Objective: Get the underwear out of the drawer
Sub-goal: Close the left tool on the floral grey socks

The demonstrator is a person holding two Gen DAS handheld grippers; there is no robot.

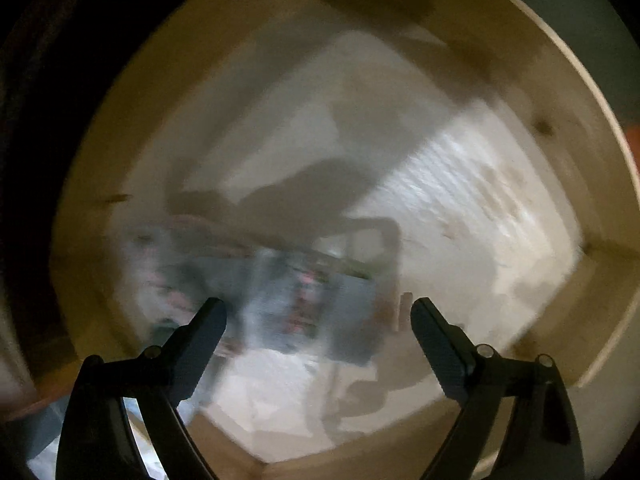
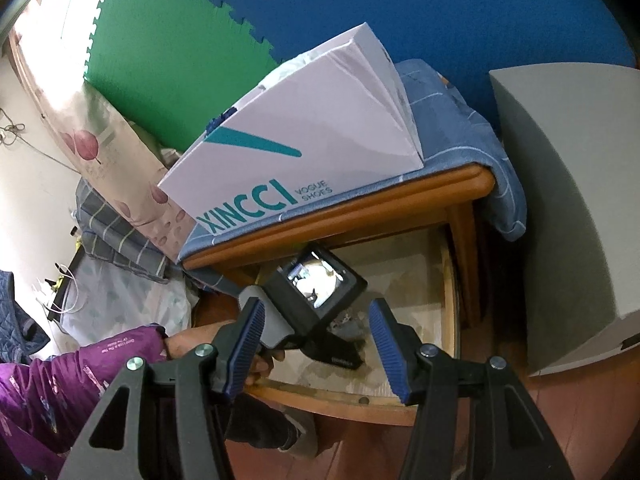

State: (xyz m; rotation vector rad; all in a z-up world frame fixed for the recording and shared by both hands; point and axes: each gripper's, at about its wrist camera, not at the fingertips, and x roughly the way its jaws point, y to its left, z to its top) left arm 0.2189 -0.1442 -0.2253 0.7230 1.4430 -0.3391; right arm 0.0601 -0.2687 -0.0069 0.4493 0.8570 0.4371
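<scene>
1. A blue wall (image 2: 400, 12) with a green foam mat (image 2: 160, 60) fills the background of the right wrist view.
2. A grey box-like block (image 2: 568, 200) stands at the right, beside the furniture.
3. An orange-brown wooden bedside table (image 2: 360, 208), draped with a blue checked cloth (image 2: 452, 120), carries a white shoe box printed in teal letters (image 2: 304, 140).
4. Below it, the pale wooden drawer (image 1: 532, 92) stands pulled out, its bottom lined with whitish paper (image 1: 460, 200).
5. A purple patterned sleeve (image 2: 60, 380) reaches in from the left; the person's hand (image 2: 200, 340) grips the handle of the left gripper (image 1: 316, 312), which points steeply down into the drawer.
6. The left gripper's black jaws are spread wide, nothing pinched; they hang above the underwear.
7. The blurred grey-blue underwear with pink marks (image 1: 296, 300) lies on the drawer bottom, near its front left part.
8. The right gripper (image 2: 316, 344), with blue ribbed pads, hovers half apart and empty, over the drawer's front edge.
</scene>
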